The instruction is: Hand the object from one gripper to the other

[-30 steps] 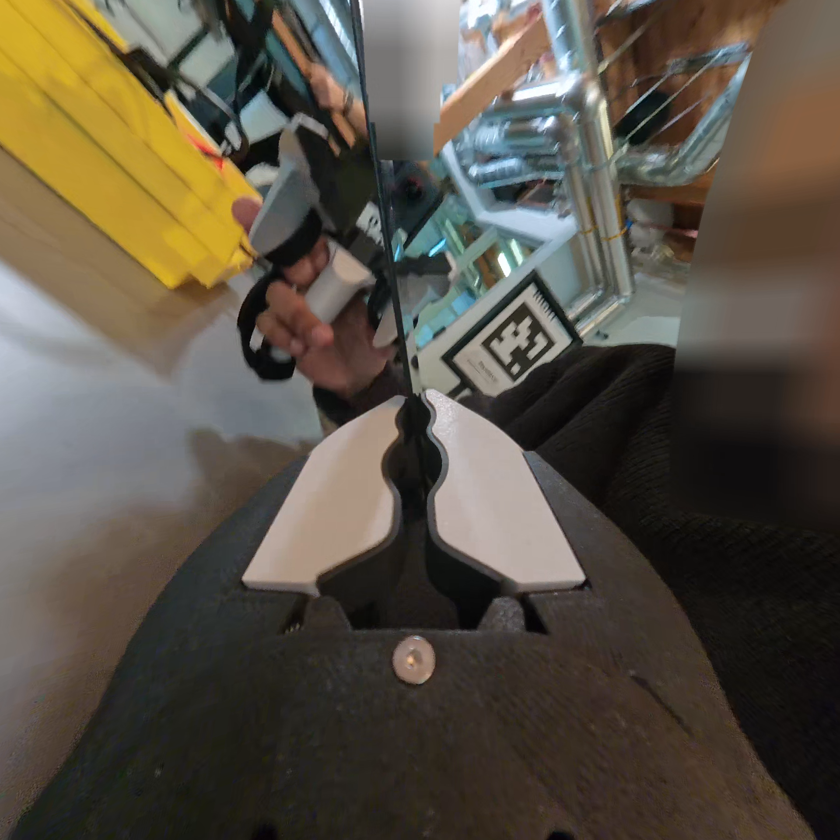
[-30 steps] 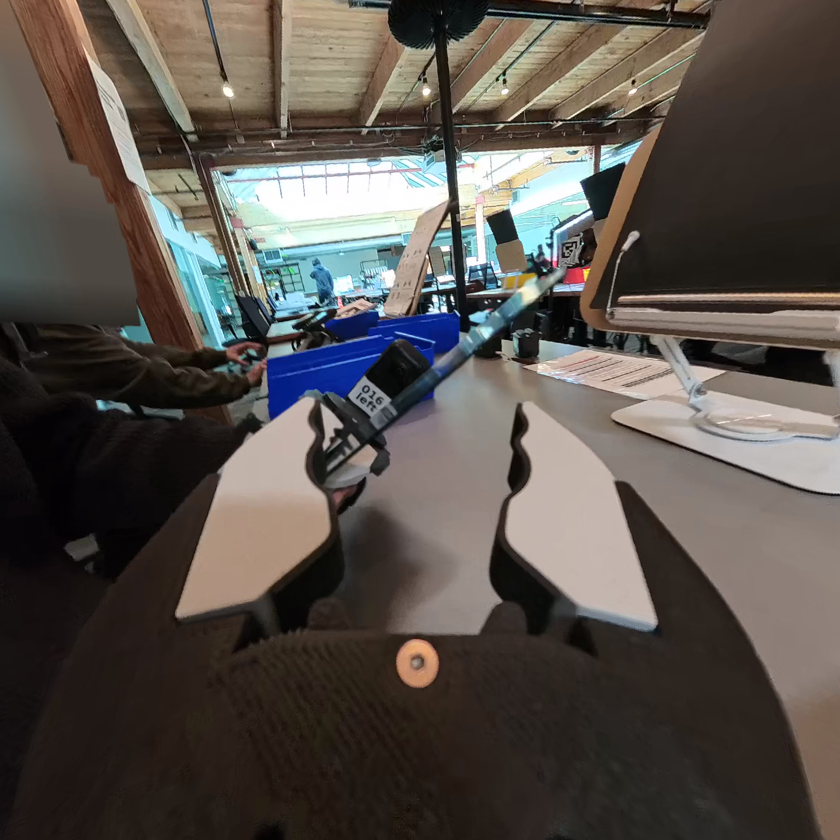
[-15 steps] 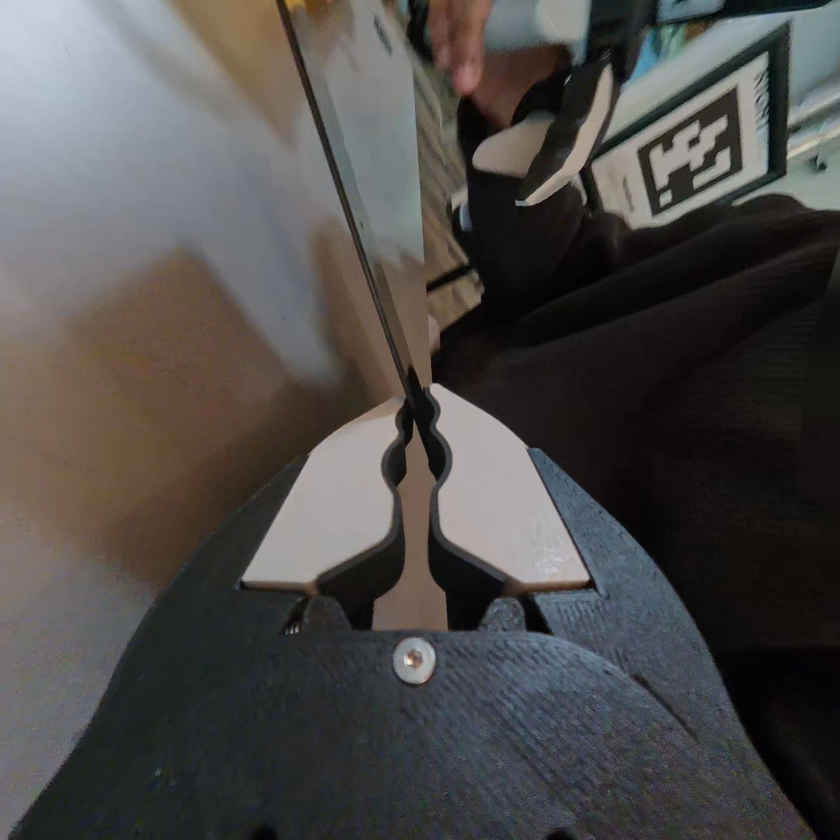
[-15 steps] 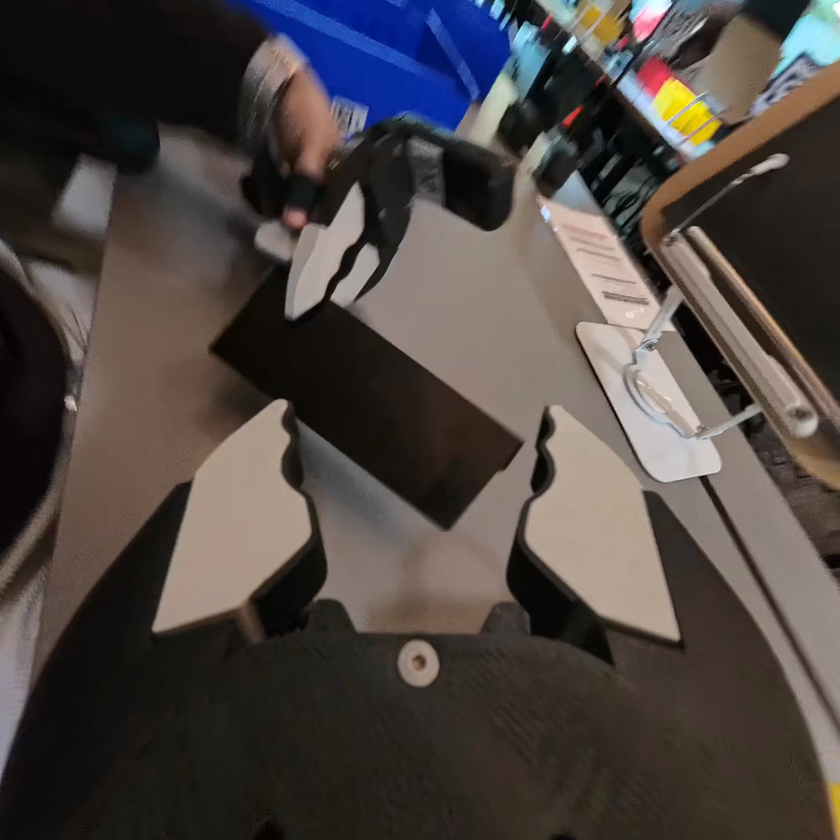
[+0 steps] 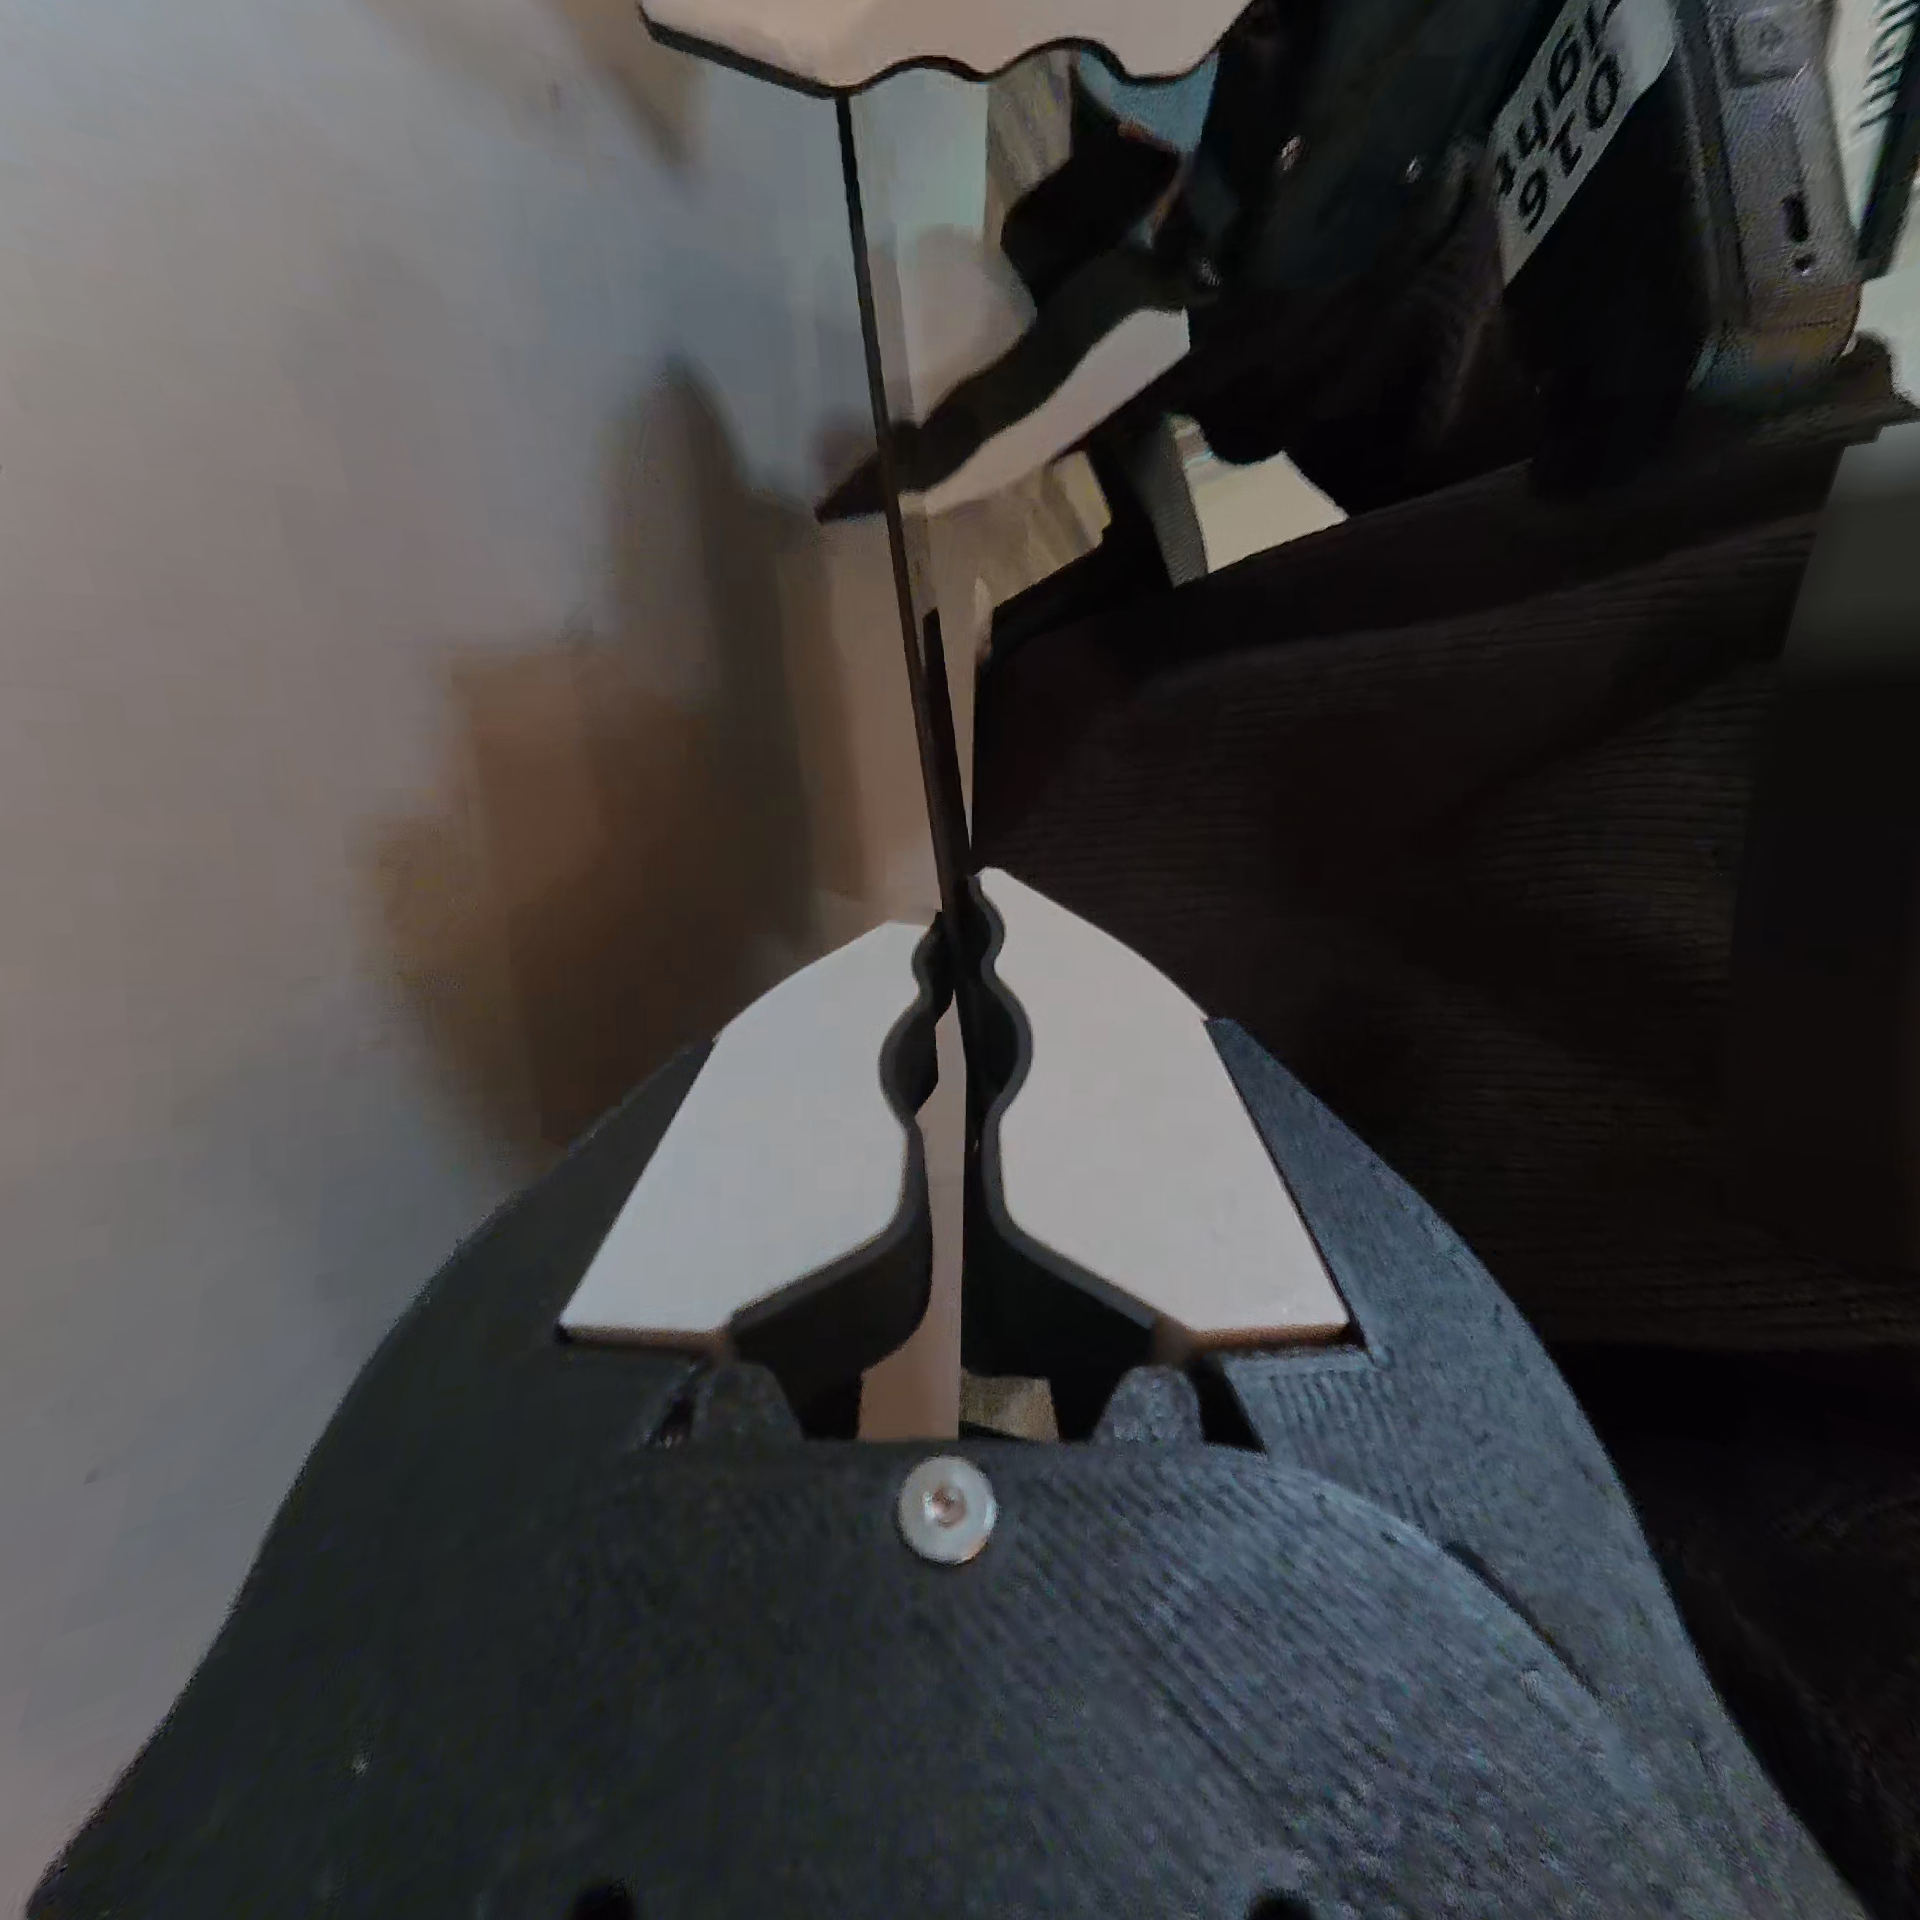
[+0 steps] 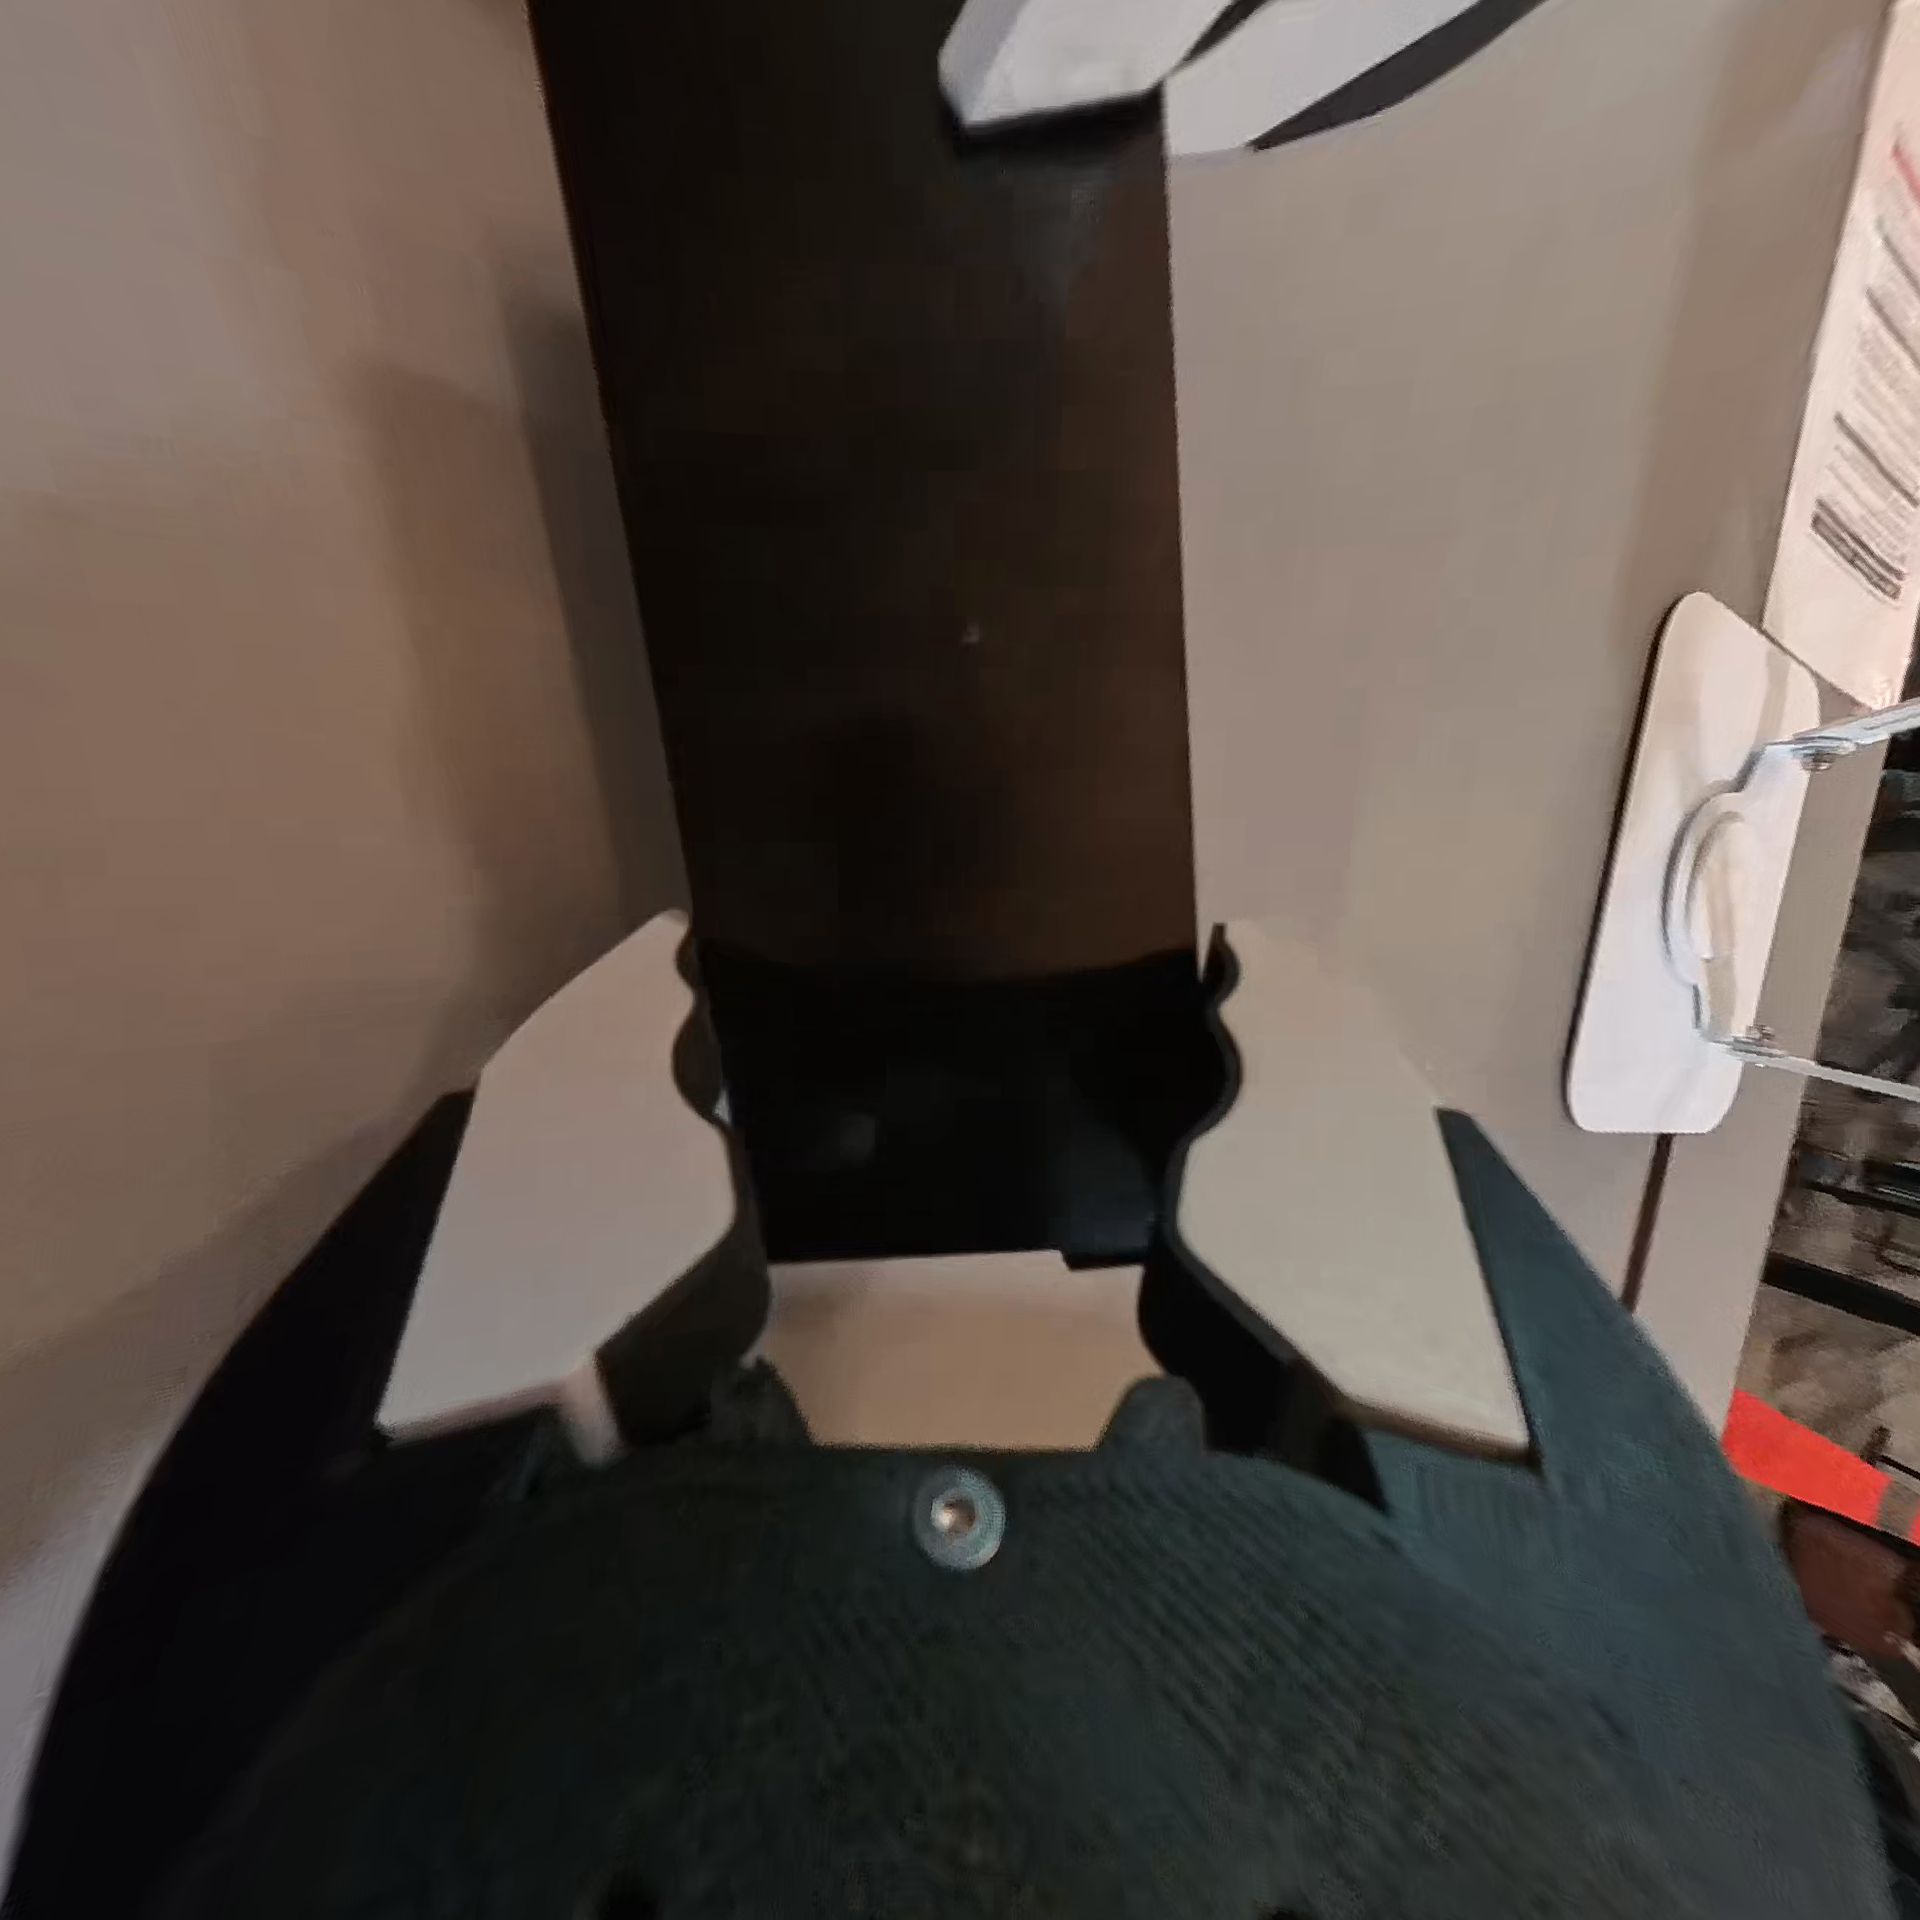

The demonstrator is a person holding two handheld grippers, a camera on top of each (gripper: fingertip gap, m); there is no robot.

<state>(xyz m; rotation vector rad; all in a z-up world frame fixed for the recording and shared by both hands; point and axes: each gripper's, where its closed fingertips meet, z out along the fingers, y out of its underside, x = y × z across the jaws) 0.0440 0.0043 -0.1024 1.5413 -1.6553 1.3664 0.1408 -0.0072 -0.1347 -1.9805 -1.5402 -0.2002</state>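
Observation:
A thin black flat plate (image 6: 883, 520) hangs over the grey table. My left gripper (image 5: 961, 904) is shut on one end of it. In the left wrist view the plate (image 5: 900, 520) is edge-on, a dark line running up from my fingertips. My right gripper (image 6: 951, 940) is open, and the plate's other end lies between its fingers, nearly filling the gap. I cannot tell if the fingers touch its edges. The right gripper's fingers (image 5: 1039, 426) show at the top of the left wrist view, the left gripper's fingers (image 6: 1060, 52) at the top of the right wrist view.
The grey table (image 6: 312, 520) lies below both grippers. A white stand base (image 6: 1683, 883) and a printed sheet (image 6: 1870, 364) lie at the right. Red tape (image 6: 1808, 1465) marks the floor past the table edge. A person's dark clothing (image 5: 1455, 831) fills the right of the left wrist view. About 11 cm separates my left fingertips from my right.
The two grippers have closed in on each other. The plate's free end, in front of the right fingers before, is now between them. The left gripper has stayed shut on it.

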